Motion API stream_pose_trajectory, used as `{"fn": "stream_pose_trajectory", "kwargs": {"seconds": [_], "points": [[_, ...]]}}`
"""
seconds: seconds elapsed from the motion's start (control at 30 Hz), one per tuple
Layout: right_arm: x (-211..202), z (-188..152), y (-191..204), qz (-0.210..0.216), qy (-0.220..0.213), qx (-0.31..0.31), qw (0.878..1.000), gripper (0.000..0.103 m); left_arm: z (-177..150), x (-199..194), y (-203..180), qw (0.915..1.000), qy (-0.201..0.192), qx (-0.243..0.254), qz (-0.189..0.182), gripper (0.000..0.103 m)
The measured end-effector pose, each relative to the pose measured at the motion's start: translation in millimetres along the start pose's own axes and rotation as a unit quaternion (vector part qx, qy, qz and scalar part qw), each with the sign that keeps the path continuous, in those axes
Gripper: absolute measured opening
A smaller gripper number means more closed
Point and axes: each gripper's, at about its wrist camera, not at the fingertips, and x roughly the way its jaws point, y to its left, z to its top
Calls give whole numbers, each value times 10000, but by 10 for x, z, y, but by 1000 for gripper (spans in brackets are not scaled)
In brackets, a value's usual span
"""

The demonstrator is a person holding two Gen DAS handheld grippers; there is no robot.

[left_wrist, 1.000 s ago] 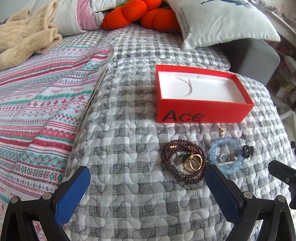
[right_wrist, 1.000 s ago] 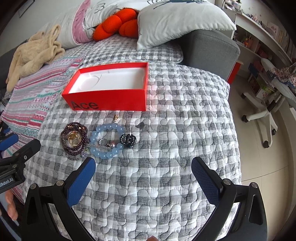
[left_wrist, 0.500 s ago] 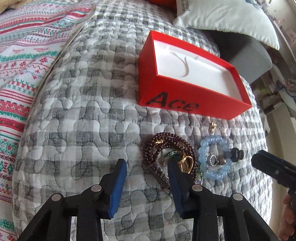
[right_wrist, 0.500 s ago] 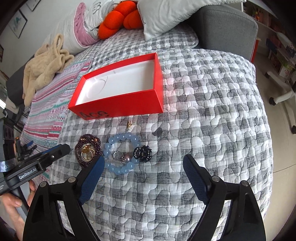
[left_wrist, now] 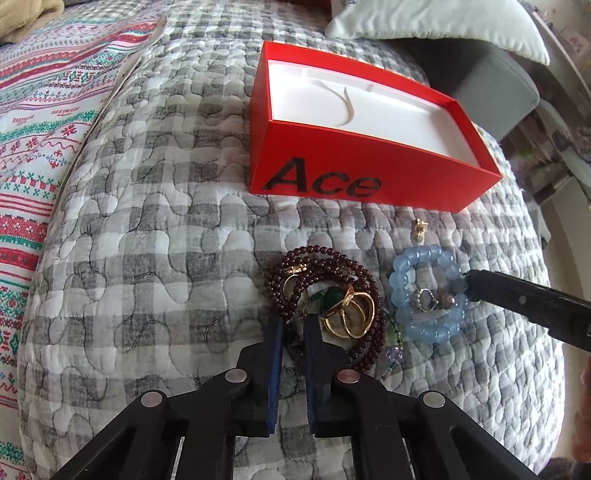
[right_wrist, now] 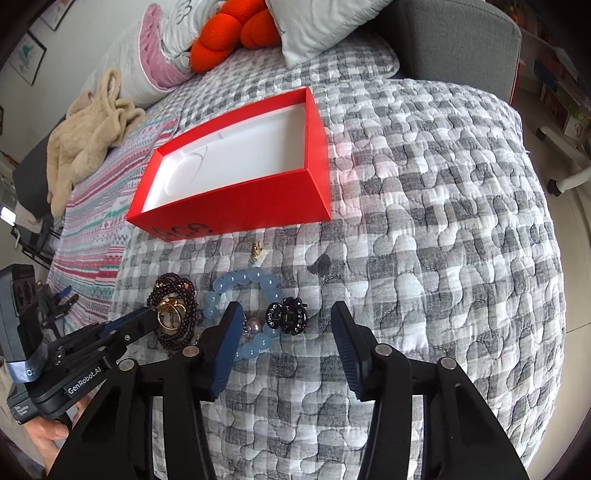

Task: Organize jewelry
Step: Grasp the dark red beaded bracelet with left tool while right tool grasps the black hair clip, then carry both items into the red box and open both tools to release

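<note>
Low in the left wrist view, the left gripper [left_wrist: 293, 332] is clamped on the dark bead strand [left_wrist: 325, 291]; the right gripper [right_wrist: 284, 325], jaws closing, brackets the black clip [right_wrist: 287, 316]. Lifting into the red box [left_wrist: 369, 173] is called for next.

A grey checked quilt [right_wrist: 424, 192] covers the bed, with orange cushion [right_wrist: 229, 33], beige blanket [right_wrist: 88, 129] and striped bedspread [left_wrist: 40, 122].

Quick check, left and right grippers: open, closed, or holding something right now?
Left gripper: shut on the dark red bead bracelet.
Right gripper: open, jaws closing around the black hair clip, pads not yet touching it.
</note>
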Motion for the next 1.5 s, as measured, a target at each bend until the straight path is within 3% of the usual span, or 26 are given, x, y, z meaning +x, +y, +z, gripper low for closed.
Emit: {"fn": "stream_pose_trajectory", "kwargs": {"seconds": [0.1,0.93,1.0,1.07,1.13,1.2,1.3,1.4,1.43,1.5], "points": [[44,-11,-7,-9,52,22,10000,26,-15,-84,-14,9999,-103,46,-78,3],[-449,41,-12,333,-555,75,9979,26,104,-920,-453,9875,-1295,465,-773,0],[-478,50,-25,377,-600,135,9974,26,89,-847,-502,9896,-1195,610,-513,0],[-496,50,-40,395,-628,175,9971,26,81,-556,-492,9946,-742,702,164,0],[-492,42,-58,352,-622,190,9973,26,48,-271,-402,9966,-310,591,491,0],[-480,33,-72,301,-598,177,9976,26,32,-268,-379,9976,-297,548,308,0],[-492,25,-82,288,-603,176,9976,26,32,-627,-501,9928,-849,750,-378,0],[-536,21,-79,280,-672,154,9972,26,18,-851,-571,9867,-1187,833,-729,0],[-544,23,-76,283,-686,152,9971,26,24,-823,-568,9876,-1137,839,-682,0],[-540,21,-72,290,-685,152,9971,26,50,-560,-486,9945,-723,757,-36,0]]}}
